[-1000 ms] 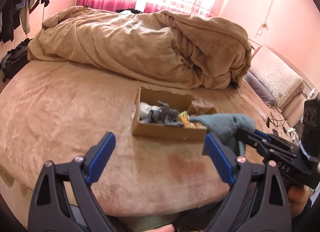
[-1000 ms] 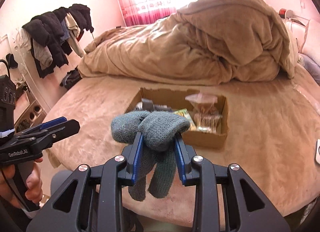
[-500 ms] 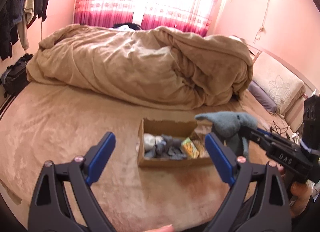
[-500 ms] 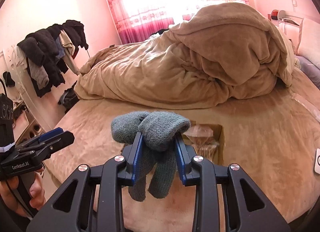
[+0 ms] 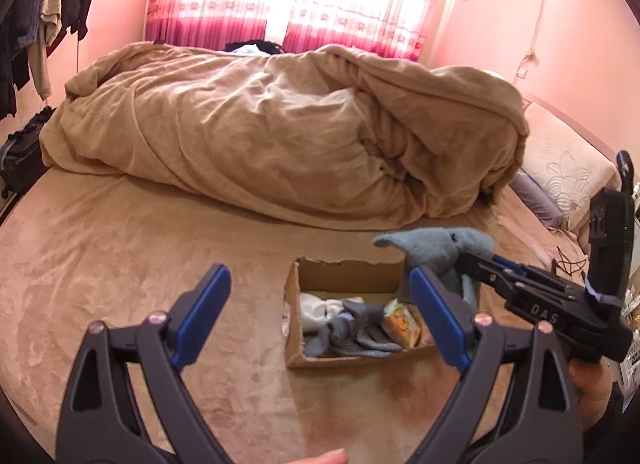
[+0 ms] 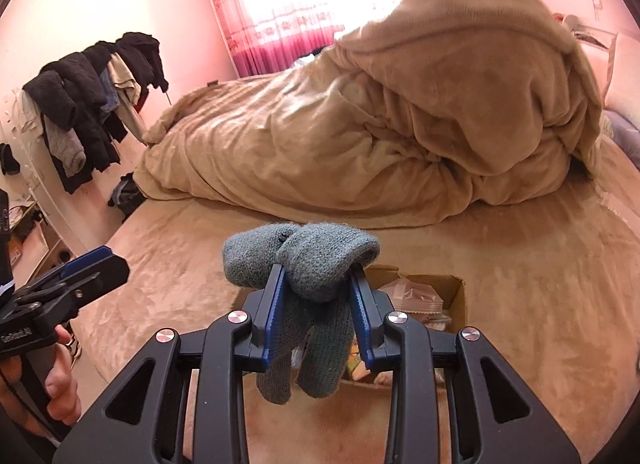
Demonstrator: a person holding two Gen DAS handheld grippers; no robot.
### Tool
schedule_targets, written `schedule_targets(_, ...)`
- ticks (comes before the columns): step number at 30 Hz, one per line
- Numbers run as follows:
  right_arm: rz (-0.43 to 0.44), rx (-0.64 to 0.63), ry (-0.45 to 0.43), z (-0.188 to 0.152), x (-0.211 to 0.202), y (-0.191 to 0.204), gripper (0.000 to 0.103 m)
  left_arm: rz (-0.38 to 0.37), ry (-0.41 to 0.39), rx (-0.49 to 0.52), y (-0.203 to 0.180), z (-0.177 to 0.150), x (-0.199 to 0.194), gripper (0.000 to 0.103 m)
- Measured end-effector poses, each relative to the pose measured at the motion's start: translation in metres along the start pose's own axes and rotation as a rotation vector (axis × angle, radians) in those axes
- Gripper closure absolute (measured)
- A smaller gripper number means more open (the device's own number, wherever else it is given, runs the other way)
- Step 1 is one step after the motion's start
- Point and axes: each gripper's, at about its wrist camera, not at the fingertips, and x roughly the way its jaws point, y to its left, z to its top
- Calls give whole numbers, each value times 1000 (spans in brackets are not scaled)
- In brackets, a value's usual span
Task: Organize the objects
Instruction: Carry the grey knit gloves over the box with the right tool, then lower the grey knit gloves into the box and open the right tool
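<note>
Okay, right gripper (image 6: 318, 316) is clamped on a grey-blue knit glove (image 6: 308, 268). Cuff end bulges above the fingers (image 6: 274, 304), glove fingers dangle below them. So the glove's long axis runs roughly vertical through the grip, not along my approach line.

Left gripper (image 5: 320, 312) is spread wide and carries nothing. In the right wrist view I see it off to my left, well apart from the glove.

Cardboard box (image 5: 294, 328) sits on the tan bedsheet (image 5: 120, 264), in front of the heaped duvet (image 5: 280, 136). Inside it: a white cloth (image 5: 320, 306), more grey-blue knitwear (image 5: 360, 338), an orange snack pack (image 5: 402, 322). From the right wrist I also see a clear plastic bag (image 6: 408, 296) at the box's right end.

Key relation: from the left wrist view, the glove (image 5: 440, 244) hangs above the box's far right corner, near the back wall. From the right wrist, the box opening lies just beyond and below the grip, mostly hidden behind the glove.

My read: the right side does the drop, the left is idle. The move needs a short push forward and down so the dangling fingers clear the near wall, and I'd aim left of the plastic bag, toward the other knitwear. Risk: the cuff snags on a pad at release.
</note>
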Motion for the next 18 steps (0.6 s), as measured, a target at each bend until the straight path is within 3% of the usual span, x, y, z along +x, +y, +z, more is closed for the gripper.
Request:
schedule_targets(12,-1,9,121,-18,89,-6,70,16,65,-44,31,-15,56,11)
schedule_targets(18,-43,16,190,-34,123,-8,69,22,90,-65,42,-25,69,11)
